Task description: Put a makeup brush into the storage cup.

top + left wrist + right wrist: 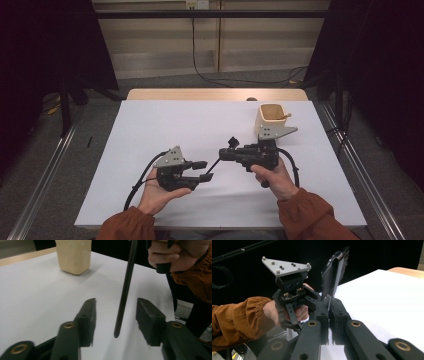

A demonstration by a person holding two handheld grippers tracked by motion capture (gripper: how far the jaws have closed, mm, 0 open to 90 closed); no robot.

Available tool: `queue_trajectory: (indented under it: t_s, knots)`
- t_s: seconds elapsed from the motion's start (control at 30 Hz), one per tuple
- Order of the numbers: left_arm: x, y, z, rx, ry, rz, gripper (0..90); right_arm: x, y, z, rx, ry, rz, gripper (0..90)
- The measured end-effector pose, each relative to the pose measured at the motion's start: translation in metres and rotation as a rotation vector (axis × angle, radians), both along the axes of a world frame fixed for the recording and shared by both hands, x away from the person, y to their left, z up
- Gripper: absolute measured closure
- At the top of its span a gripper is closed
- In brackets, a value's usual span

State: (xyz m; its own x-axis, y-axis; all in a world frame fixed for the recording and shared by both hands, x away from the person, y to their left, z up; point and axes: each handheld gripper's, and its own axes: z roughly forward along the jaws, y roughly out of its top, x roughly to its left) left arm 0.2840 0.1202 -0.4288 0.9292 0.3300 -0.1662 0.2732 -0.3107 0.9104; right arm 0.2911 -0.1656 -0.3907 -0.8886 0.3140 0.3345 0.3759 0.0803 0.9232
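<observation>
Your right gripper (pixel 226 150) pinches a black brush (pixel 334 275) by its middle, its handle hanging between your left gripper's (pixel 116 312) spread jaws, likely a handover, so next close them on the handle.

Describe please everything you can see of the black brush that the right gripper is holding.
The brush is slim and black, with a dark bristle head at one end and a thin straight handle that looks like plastic. The right gripper is shut on it just below the head. Its handle slants down towards the white table, and its tip hangs between the open jaws of the left gripper, touching neither.
</observation>
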Motion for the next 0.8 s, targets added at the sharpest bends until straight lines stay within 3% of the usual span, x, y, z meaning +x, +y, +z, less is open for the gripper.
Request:
queue_trajectory:
  t_s: [0.23, 0.33, 0.43, 0.63, 0.8]
  knots:
    - [-0.002, 0.003, 0.006, -0.007, -0.017, 0.056, 22.2, 0.0, -0.002, 0.003, -0.014, -0.007, -0.017, 86.0]
    - [0.0, 0.007, 0.007, -0.01, 0.027, 0.089, 11.8, 0.0, -0.003, 0.003, -0.021, -0.008, -0.018, 85.9]
    - [0.001, 0.012, 0.008, -0.003, 0.021, 0.128, 6.7, -0.001, -0.005, 0.003, -0.029, -0.009, -0.021, 86.0]
    - [-0.001, 0.021, 0.014, -0.035, 0.022, 0.145, 3.8, -0.002, -0.009, 0.004, -0.035, -0.01, -0.03, 85.9]
    - [-0.004, 0.031, 0.017, -0.028, -0.012, 0.188, 3.7, -0.002, -0.013, 0.004, -0.039, -0.009, -0.032, 85.9]
